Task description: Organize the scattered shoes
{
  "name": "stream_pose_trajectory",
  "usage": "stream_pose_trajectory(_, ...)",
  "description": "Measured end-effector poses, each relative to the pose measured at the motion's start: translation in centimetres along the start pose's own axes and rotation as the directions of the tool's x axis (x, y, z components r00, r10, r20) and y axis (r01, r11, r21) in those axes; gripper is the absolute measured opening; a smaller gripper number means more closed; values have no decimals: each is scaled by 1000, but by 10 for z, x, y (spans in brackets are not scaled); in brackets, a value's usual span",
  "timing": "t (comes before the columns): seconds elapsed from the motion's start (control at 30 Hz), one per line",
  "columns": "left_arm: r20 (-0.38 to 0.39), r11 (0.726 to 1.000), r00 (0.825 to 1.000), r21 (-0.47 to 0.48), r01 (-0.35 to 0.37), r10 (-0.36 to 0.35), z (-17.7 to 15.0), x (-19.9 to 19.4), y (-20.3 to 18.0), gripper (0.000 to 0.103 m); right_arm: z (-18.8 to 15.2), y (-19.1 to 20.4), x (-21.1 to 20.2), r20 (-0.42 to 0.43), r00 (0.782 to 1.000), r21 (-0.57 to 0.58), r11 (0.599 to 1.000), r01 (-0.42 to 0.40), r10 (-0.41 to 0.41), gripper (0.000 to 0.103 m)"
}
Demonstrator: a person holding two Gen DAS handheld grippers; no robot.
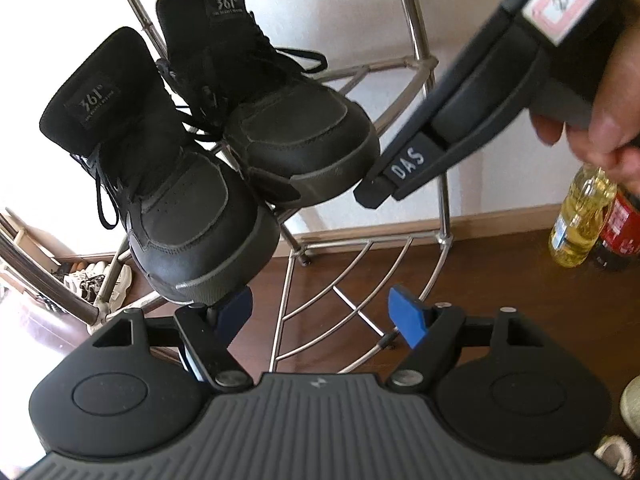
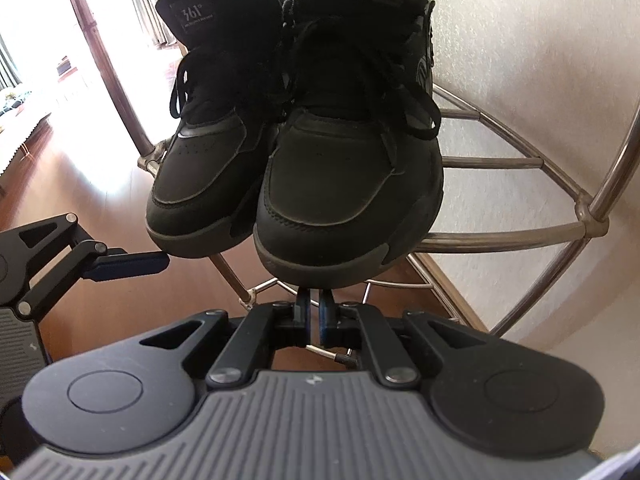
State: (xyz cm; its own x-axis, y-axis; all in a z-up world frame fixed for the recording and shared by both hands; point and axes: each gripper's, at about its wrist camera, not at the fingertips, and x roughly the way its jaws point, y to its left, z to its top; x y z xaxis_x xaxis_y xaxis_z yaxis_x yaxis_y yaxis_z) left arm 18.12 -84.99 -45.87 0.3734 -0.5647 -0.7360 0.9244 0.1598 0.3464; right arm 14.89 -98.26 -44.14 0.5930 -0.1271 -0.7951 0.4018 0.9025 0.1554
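Two black high-top sneakers stand side by side on a shelf of a steel wire corner rack (image 1: 400,67), toes over the front edge. My left gripper (image 1: 319,297) is open, its blue pads wide apart just below the toe of the nearer sneaker (image 1: 180,208). A hand holds my right gripper (image 1: 370,196), which is shut, its tip beside the toe of the farther sneaker (image 1: 296,136). In the right wrist view my right gripper (image 2: 317,305) is shut with its tips hidden under the right sneaker (image 2: 344,192). The left sneaker (image 2: 200,184) hangs above a finger (image 2: 128,265) of my left gripper.
The rack's (image 2: 500,160) lower wire shelf (image 1: 340,300) lies under the shoes, against a white wall. An oil bottle (image 1: 580,220) and a cola bottle (image 1: 618,236) stand on the wooden floor at the right. White sneakers (image 1: 96,280) sit at far left.
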Motion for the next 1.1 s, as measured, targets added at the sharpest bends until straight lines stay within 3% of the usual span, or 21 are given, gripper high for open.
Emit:
stream_pose_trajectory(0.1,6,999,1000,-24,25,-25,-1,-8,-3,77,-4,1,-9,-1,1000,8,1000,12,-12,7)
stream_pose_trajectory(0.17,0,999,999,-39,32,-32,-4,-15,-6,77,-8,1,-18,1,1000,25,999,24,-24,21)
stream_pose_trajectory(0.33,-87,977,993,-203,63,-82,-20,-48,-10,77,-31,4,-56,-25,997,134,989,70,-67,29)
stream_pose_trajectory(0.47,-170,947,977,-314,71,-130,-49,-95,-26,77,-76,25,-114,-85,989,221,966,136,-120,42)
stream_pose_trajectory(0.57,-245,925,956,-376,61,-162,-66,-154,-37,77,-102,42,-157,-102,984,283,944,168,-145,43)
stream_pose_trajectory(0.6,-248,920,954,-387,60,-166,-67,-165,-38,77,-107,49,-170,-103,983,303,936,179,-155,45)
stream_pose_trajectory(0.67,-268,913,949,-406,48,-169,-68,-205,-35,77,-121,73,-211,-116,975,356,908,220,-191,56)
stream_pose_trajectory(0.83,-278,919,952,-395,9,-128,-60,-264,-21,78,-131,117,-277,-101,961,438,856,275,-257,75)
stream_pose_trajectory(0.93,-292,891,952,-451,-52,-93,-57,-291,-8,78,-130,133,-299,-93,960,409,868,279,-265,80)
stream_pose_trajectory(0.97,-308,872,948,-483,-83,-80,-57,-298,-5,78,-129,137,-303,-93,959,392,876,281,-266,86)
stream_pose_trajectory(1.03,-333,820,940,-556,-139,-67,-58,-315,-3,78,-129,142,-312,-90,958,366,886,286,-272,90)
stream_pose_trajectory(1.1,-330,786,942,-598,-158,-61,-61,-327,-10,78,-129,147,-324,-81,957,338,896,288,-278,91)
